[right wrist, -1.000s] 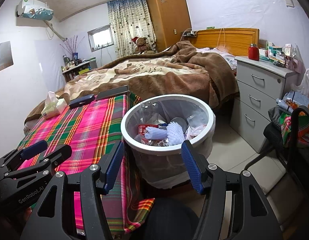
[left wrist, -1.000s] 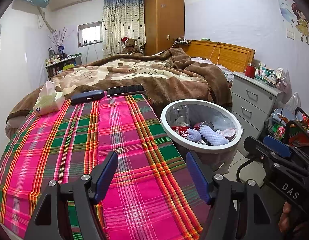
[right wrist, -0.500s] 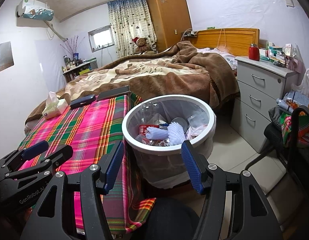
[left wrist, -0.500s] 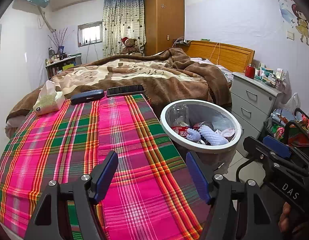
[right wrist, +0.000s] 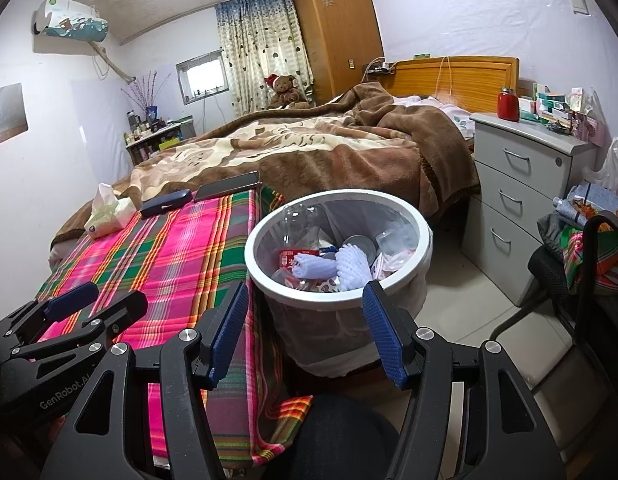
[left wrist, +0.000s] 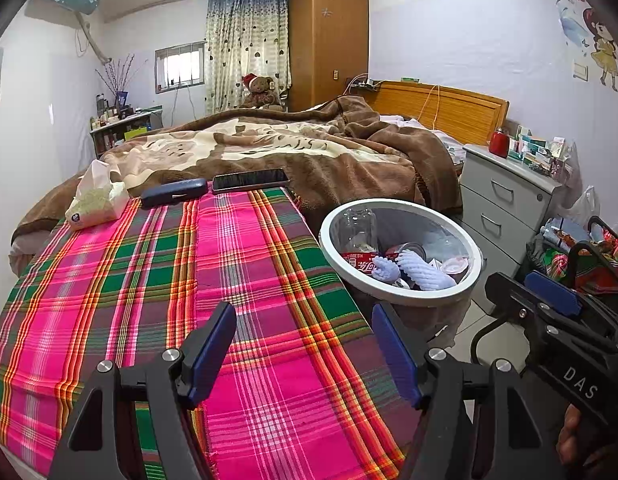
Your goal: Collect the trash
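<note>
A white-rimmed trash bin (left wrist: pixel 329 236) (right wrist: pixel 253 256) stands on the floor beside the plaid-covered table (left wrist: pixel 149 280) (right wrist: pixel 157 264). It holds a clear bottle (left wrist: pixel 357 228), a red-labelled wrapper (right wrist: pixel 287 258), white foam netting (left wrist: pixel 423 272) (right wrist: pixel 351 266) and other scraps. My left gripper (left wrist: pixel 305 340) is open and empty above the table's near edge. My right gripper (right wrist: pixel 305 320) is open and empty, just in front of the bin. Each gripper also shows in the other's view, the right gripper (left wrist: pixel 549 296) and the left gripper (right wrist: pixel 75 306).
A tissue pack (left wrist: pixel 95 202), a dark glasses case (left wrist: pixel 173 193) and a phone (left wrist: pixel 251 180) lie at the table's far end. Behind is a bed with a brown blanket (left wrist: pixel 309 148). A grey drawer unit (right wrist: pixel 525 184) and a cluttered chair (right wrist: pixel 589 248) stand right.
Almost nothing has moved. The right wrist view has shifted very slightly. Both grippers stay open and empty.
</note>
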`<state>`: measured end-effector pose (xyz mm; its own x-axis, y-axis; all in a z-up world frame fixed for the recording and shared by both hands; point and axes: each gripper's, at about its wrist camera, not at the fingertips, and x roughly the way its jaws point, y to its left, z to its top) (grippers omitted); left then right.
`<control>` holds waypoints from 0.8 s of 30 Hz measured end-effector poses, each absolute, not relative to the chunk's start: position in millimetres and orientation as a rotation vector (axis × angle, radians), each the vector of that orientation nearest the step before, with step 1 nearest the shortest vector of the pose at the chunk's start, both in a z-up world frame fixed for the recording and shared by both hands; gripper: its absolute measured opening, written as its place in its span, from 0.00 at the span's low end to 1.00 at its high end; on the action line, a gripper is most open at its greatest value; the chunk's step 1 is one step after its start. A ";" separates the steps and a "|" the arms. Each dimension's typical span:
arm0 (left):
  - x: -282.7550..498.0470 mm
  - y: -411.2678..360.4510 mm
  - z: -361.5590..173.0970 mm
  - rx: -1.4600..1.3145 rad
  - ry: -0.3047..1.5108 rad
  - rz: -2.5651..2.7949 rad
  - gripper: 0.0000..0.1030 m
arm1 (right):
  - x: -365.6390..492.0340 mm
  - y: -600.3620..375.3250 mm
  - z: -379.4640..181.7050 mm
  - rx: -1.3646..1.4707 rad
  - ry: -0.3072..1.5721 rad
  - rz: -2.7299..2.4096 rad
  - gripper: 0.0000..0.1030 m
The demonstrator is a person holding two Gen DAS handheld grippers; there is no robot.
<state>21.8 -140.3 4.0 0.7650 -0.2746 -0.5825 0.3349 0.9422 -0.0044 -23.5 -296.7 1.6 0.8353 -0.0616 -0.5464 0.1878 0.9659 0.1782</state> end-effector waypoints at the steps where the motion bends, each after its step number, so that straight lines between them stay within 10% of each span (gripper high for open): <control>1: 21.1 -140.7 4.9 0.101 0.616 -0.332 0.68 | -23.2 -297.2 1.5 0.230 0.566 -0.133 0.59; 24: 19.8 -145.3 8.1 0.095 0.619 -0.337 0.68 | -23.0 -296.1 2.4 0.231 0.569 -0.128 0.59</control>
<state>19.8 -145.3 8.1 0.7618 -0.2807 -0.5838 0.3373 0.9413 -0.0126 -23.0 -296.1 2.4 0.8355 -0.0564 -0.5466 0.1838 0.9661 0.1811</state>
